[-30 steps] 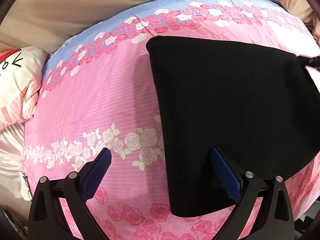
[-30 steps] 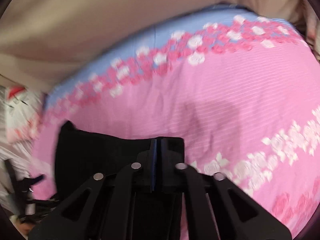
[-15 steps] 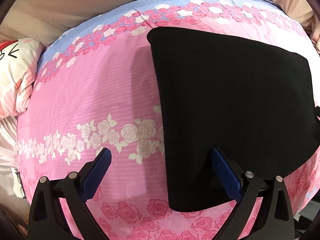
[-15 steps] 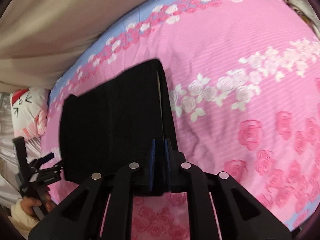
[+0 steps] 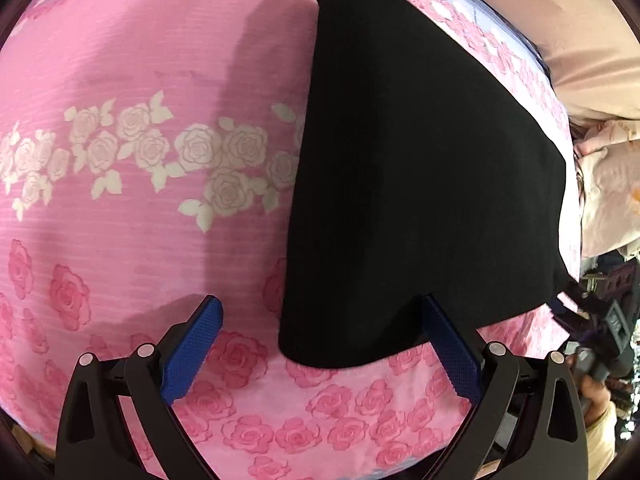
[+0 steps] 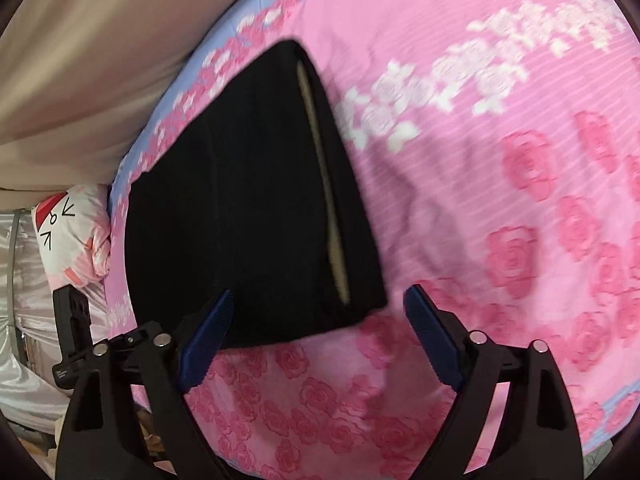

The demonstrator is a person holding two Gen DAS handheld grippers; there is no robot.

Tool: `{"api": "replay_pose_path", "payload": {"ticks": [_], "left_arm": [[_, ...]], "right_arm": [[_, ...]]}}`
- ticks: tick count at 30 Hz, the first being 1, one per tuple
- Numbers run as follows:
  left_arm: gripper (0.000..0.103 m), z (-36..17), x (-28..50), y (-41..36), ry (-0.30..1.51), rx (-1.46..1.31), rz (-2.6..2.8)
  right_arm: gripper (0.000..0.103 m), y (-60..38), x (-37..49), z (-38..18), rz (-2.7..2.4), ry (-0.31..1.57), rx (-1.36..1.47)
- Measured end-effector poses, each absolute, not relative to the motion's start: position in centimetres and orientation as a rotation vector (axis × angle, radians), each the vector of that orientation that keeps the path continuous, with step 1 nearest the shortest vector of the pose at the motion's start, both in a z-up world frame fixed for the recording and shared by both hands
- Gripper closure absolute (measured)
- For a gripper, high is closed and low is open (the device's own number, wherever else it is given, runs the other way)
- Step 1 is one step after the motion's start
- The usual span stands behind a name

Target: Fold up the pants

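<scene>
The black pants (image 5: 420, 168) lie folded flat in a compact rectangle on the pink rose bedspread (image 5: 140, 220). In the right wrist view the pants (image 6: 248, 208) show a pale waistband lining strip (image 6: 324, 184) along their right edge. My left gripper (image 5: 320, 320) is open and empty, just above the pants' near left corner. My right gripper (image 6: 318, 306) is open and empty, its fingers astride the pants' near right corner without holding it.
A white cartoon-cat pillow (image 6: 68, 232) lies at the bed's left end. A beige wall (image 6: 92, 60) runs behind the bed. The left gripper's body (image 6: 76, 340) shows at the bed's left edge. Clutter (image 5: 600, 312) stands beyond the bed's right side.
My right gripper has opened and let go of the pants' edge, and the pants now lie flat. My left gripper has moved closer and swung its view to the left.
</scene>
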State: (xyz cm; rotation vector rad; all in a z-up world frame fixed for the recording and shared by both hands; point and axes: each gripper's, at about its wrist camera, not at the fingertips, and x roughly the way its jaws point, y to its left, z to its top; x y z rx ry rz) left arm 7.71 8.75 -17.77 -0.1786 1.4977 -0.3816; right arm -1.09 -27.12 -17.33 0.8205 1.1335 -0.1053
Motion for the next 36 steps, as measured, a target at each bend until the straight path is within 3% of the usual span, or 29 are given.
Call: {"api": "replay_pose_path", "payload": {"ticks": [5, 7, 8, 9, 10, 11, 17, 22, 23, 26, 28, 29, 30, 32, 33, 34, 35, 36], "left_arm": [[0.005, -17.8, 8.1, 7.2, 1.462, -0.096, -0.383], [0.008, -17.8, 8.1, 6.5, 1.450, -0.072, -0.395], [0.011, -17.7, 8.1, 6.1, 1.440, -0.055, -0.411], [0.020, -17.5, 8.0, 5.8, 1.435, -0.042, -0.428], [0.036, -17.3, 8.2, 5.3, 1.434, -0.045, -0.444], [0.044, -17.0, 8.3, 5.1, 1.442, -0.071, -0.477], [0.070, -15.5, 7.1, 6.4, 1.428, -0.134, -0.531], [0.072, -14.5, 5.1, 7.1, 1.443, -0.179, -0.575], [0.067, -14.7, 4.9, 6.9, 1.443, -0.186, -0.558], [0.058, -15.6, 4.8, 6.7, 1.437, -0.225, -0.465], [0.045, -16.1, 5.1, 6.3, 1.443, -0.242, -0.405], [0.033, -16.4, 5.3, 6.0, 1.442, -0.244, -0.380], [0.029, -16.6, 5.6, 5.6, 1.441, -0.233, -0.361], [0.028, -16.9, 6.1, 4.6, 1.440, -0.206, -0.326], [0.028, -17.0, 6.4, 4.1, 1.434, -0.197, -0.331], [0.029, -17.2, 6.7, 3.2, 1.428, -0.188, -0.334], [0.030, -17.3, 6.8, 2.6, 1.416, -0.171, -0.333], [0.051, -17.0, 6.8, 2.1, 1.416, -0.188, -0.369]], "right_arm": [[0.032, -26.8, -0.2, -17.7, -0.131, 1.134, 0.844], [0.051, -26.6, 0.2, -17.5, -0.134, 1.148, 0.816], [0.056, -26.5, 0.3, -17.3, -0.127, 1.150, 0.818], [0.063, -26.5, 0.4, -17.1, -0.128, 1.146, 0.821], [0.067, -26.2, 0.4, -16.7, -0.132, 1.145, 0.810], [0.068, -25.9, 0.3, -16.3, -0.133, 1.144, 0.797], [0.073, -25.3, -1.4, -12.7, -0.096, 1.099, 0.785], [0.071, -25.6, -2.9, -12.9, -0.048, 1.142, 0.752], [0.068, -25.9, -2.8, -13.5, -0.035, 1.160, 0.745], [0.045, -26.6, -1.9, -15.5, -0.040, 1.227, 0.684], [0.021, -27.1, -1.6, -16.1, -0.082, 1.228, 0.634], [0.020, -27.3, -1.4, -16.6, -0.081, 1.223, 0.638], [0.020, -27.3, -1.1, -17.3, -0.056, 1.223, 0.675], [0.032, -27.1, -0.7, -17.3, -0.029, 1.196, 0.667], [0.053, -26.7, -0.3, -17.4, 0.007, 1.208, 0.650], [0.063, -26.6, 0.2, -17.3, 0.046, 1.219, 0.678], [0.065, -26.7, 0.4, -17.1, 0.067, 1.227, 0.701], [0.069, -26.6, 0.5, -16.6, 0.084, 1.235, 0.684]]}}
